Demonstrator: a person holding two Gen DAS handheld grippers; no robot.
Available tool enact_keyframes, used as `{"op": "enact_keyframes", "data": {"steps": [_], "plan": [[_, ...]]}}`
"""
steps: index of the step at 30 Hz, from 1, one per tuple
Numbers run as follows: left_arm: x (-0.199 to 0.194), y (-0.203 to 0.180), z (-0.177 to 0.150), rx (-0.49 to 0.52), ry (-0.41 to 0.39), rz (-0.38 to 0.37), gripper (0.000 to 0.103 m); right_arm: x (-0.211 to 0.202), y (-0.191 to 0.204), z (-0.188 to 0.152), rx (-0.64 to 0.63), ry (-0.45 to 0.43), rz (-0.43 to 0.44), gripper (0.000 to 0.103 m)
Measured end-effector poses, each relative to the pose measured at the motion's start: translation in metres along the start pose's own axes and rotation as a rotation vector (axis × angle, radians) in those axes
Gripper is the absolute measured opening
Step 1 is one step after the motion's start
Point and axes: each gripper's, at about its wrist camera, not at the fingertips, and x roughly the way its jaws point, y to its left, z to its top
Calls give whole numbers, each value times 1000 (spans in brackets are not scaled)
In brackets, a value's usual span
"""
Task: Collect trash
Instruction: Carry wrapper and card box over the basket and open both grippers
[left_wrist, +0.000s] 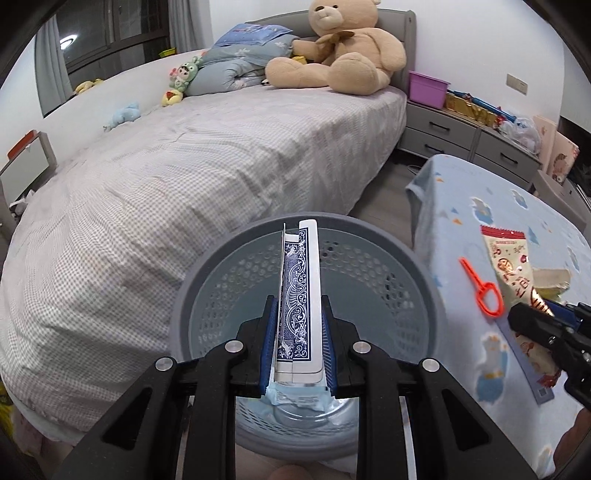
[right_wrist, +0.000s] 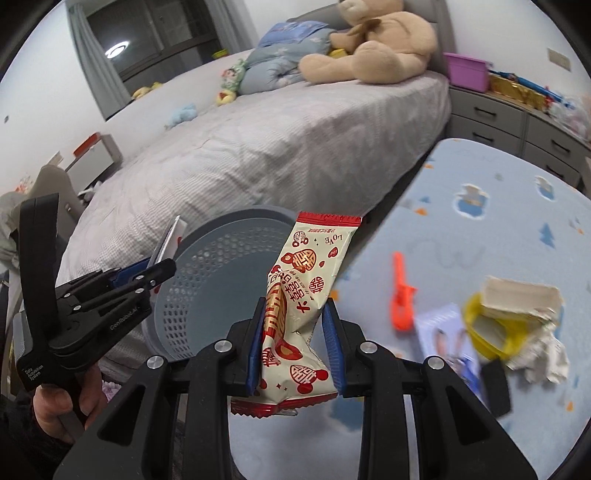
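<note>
Wrapper (right_wrist: 295, 314), light and crinkly, sits clenched mid-length in right tool (right_wrist: 297, 347); left tool (left_wrist: 298, 347) pinches stiff card box (left_wrist: 298, 291) over basket (left_wrist: 424, 280)

Card box (left_wrist: 300, 295): smooth paper card, a bit shiny. Snack bag (right_wrist: 295, 314): shiny crinkly plastic. Bin (left_wrist: 369, 236): gray matt plastic w/ holes. Gripper arms: black matt plastic, blue rough pads (right_wrist: 334, 350), shiny metal pins. Bed sheet (left_wrist: 184, 177): soft cloth. Teddy bear (left_wrist: 343, 48): fuzzy.
</note>
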Motion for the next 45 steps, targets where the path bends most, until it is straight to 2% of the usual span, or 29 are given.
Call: {"op": "enact_keyframes", "data": {"steps": [8, 16, 18, 20, 22, 24, 31, 45], "plan": [[28, 22, -5, -41, 56, 17, 22, 51, 29, 13, -67, 65, 57, 29], [39, 31, -1, -74, 69, 17, 25, 71, 37, 18, -91, 85, 89, 31], [37, 33, -1, -79, 62, 21, 29, 69, 37, 18, -96, 79, 90, 33], [36, 34, 1, -82, 53, 30, 53, 68, 37, 19, -101, 71, 84, 40], [32, 36, 1, -88, 35, 45, 59, 65, 38, 20, -102, 57, 82, 47], [31, 37, 1, -89, 31, 55, 60, 64, 37, 21, -102, 48, 79, 51], [33, 42, 1, -108, 43, 63, 65, 63, 37, 18, -98, 51, 68, 51], [29, 42, -1, -117, 34, 66, 67, 61, 39, 16, -96, 48, 50, 51]]}}
